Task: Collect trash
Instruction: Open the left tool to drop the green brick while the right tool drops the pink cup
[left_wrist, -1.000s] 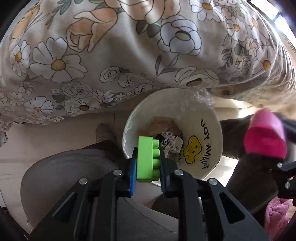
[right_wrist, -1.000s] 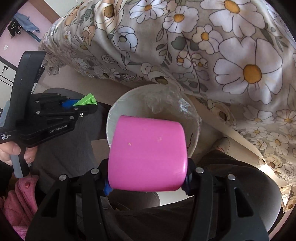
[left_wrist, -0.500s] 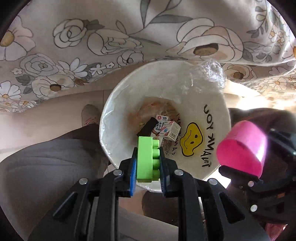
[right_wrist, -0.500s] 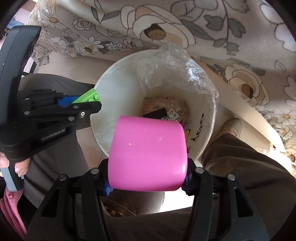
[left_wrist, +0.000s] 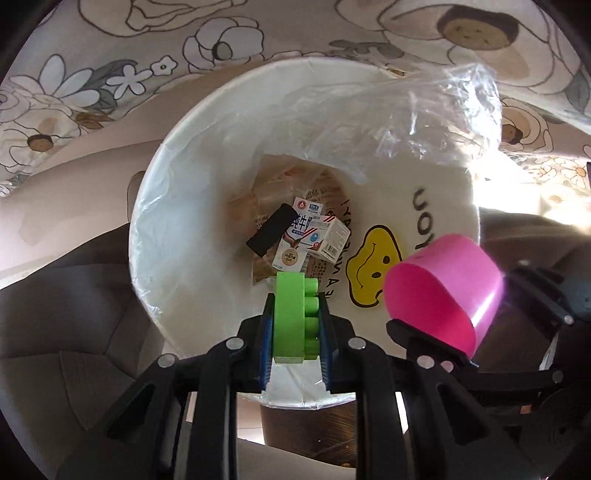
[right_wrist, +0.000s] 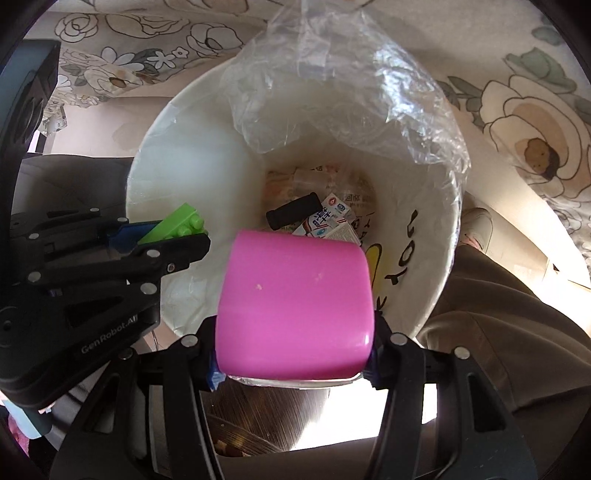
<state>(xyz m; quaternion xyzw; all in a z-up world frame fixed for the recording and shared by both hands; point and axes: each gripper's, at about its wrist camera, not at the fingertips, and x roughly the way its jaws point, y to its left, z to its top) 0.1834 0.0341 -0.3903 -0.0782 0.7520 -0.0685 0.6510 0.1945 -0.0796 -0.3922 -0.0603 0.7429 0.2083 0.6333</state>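
Left wrist view: the left gripper (left_wrist: 295, 325), low centre, has its jaws clamped tight on a bright green studded plastic building block (left_wrist: 293, 317), held over the near edge of a round white plastic bin (left_wrist: 177, 206) lined with a clear crinkled plastic bag (left_wrist: 417, 122). At the bin's bottom, mid-frame, lie a short black cylinder (left_wrist: 271, 229) and small printed milk cartons (left_wrist: 314, 236). To the right, a pink plastic cup (left_wrist: 443, 291) hangs over the rim. Right wrist view: the block shows at left in the other tool; at centre the right gripper (right_wrist: 293, 354), jaws about half spread, grips the cup by its sides above the bin. Flowered fabric (right_wrist: 517, 110) fills the upper right.
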